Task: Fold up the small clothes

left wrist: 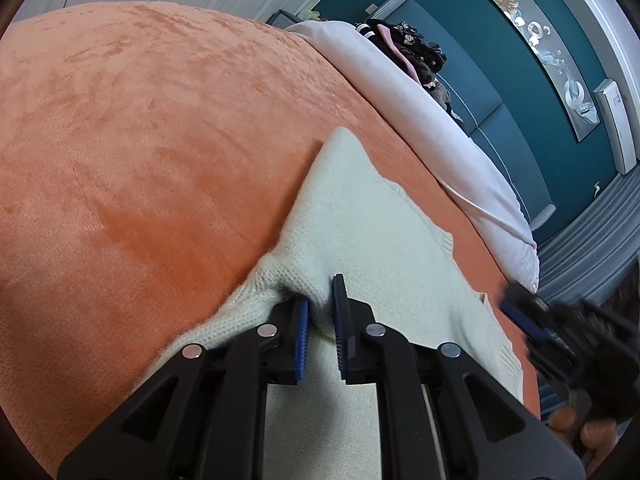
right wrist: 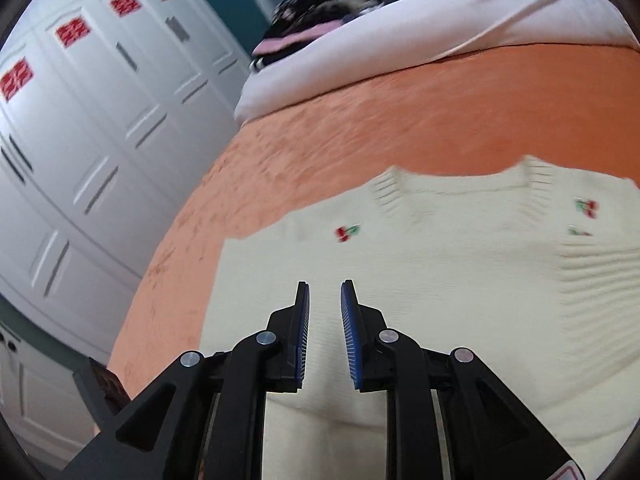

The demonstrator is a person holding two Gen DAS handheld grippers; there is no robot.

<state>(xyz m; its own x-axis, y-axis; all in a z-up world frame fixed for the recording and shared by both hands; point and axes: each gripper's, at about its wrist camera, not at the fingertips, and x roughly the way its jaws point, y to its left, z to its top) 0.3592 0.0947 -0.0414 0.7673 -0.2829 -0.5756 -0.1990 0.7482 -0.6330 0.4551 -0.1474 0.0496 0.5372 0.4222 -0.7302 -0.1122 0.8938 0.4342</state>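
Observation:
A cream knit sweater with small red cherry motifs lies on the orange bed cover. In the left wrist view my left gripper sits on the sweater with a bunched fold of the knit pinched between its blue pads. The right gripper shows blurred at the sweater's right edge. In the right wrist view my right gripper hovers over the sweater, jaws apart with nothing between them. The ribbed neckline is at the far side.
A white duvet lies folded back at the head of the bed, with a pile of dark clothes on it. White wardrobe doors stand beside the bed. The orange cover spreads wide around the sweater.

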